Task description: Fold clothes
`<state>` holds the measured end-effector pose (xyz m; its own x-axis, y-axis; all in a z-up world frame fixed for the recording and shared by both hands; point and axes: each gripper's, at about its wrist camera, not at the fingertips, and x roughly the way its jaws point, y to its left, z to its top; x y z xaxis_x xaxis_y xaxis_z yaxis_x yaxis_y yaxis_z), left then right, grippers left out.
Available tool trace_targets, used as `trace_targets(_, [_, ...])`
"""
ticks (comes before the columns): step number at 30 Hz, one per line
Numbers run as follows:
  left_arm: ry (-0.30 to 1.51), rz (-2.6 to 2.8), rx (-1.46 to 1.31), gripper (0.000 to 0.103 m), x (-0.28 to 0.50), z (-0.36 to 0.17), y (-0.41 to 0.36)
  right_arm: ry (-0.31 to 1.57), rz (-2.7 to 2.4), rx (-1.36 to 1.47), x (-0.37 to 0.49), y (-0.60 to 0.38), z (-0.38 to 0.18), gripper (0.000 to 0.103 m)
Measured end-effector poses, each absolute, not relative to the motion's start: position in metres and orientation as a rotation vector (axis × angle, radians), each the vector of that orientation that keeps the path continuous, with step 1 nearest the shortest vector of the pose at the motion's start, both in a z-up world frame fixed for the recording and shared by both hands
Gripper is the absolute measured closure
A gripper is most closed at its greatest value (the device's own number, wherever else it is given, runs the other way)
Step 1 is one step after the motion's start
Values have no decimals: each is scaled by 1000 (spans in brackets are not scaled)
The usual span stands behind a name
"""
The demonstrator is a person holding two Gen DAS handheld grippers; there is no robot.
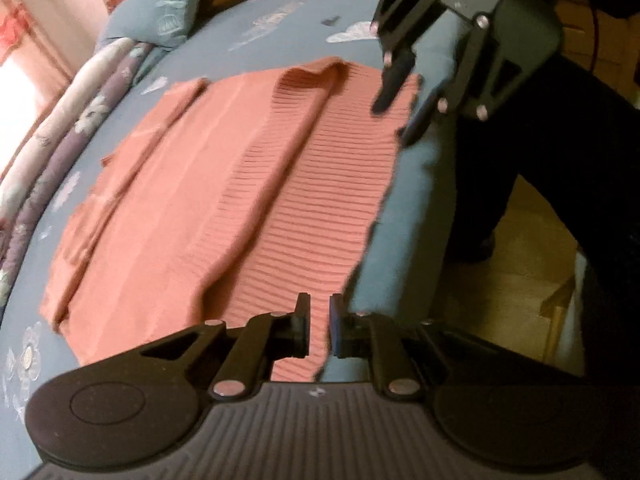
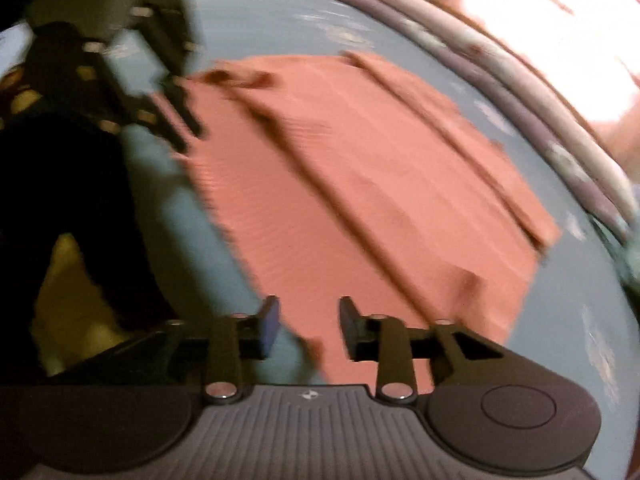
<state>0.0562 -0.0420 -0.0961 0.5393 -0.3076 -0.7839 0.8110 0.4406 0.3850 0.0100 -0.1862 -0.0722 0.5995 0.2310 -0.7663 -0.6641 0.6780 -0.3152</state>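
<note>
Left wrist view: pink ribbed sweater (image 1: 240, 208) lies flat on the bed (image 1: 420, 184). It's soft and limp; I'd pinch its 5 o'clock hem. Left claw (image 1: 319, 326) barely parted, right claw (image 2: 307, 326) half open, both empty.

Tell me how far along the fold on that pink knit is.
Done: the pink knit lies flat on the blue bedsheet, with one side panel apparently folded in along a ridge down the middle. In hand: nothing; the left gripper and the right gripper hover at its near edge, jaws open with no cloth between them. Left: probably the other side and a crosswise fold.
</note>
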Motion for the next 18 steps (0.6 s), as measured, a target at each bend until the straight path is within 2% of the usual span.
trace_targets(4, [767,-678,675,91,89,-109,-38,824,443,-395,53,-208,-80,49])
trace_targets(7, [825,-656,555,90,100,-121,-25,906,416,-237,68,-220,-97,47])
trace_targets(8, [845,-647,511,89,100,-121,-18,922,415,-208,68,-223,-102,42])
trace_targets(9, [865,-637,466,86,100,-120,-10,903,413,-205,62,-225,-103,32])
trace_targets(10, [878,-623,434,80,98,-120,0,906,414,-199,57,-228,-105,24])
trace_targets(11, [890,-609,404,76,96,-120,9,914,412,-193,52,-230,-108,10])
trace_targets(12, [894,-596,389,69,93,-119,17,916,399,-193,49,-232,-112,5])
trace_targets(14, [907,-567,365,67,89,-115,31,902,378,-210,42,-233,-112,5])
trace_targets(17, [870,-479,375,67,92,-100,46,880,362,-211,36,-235,-100,17])
trace_targets(18, [825,-441,378,67,95,-90,50,861,358,-204,37,-237,-93,17])
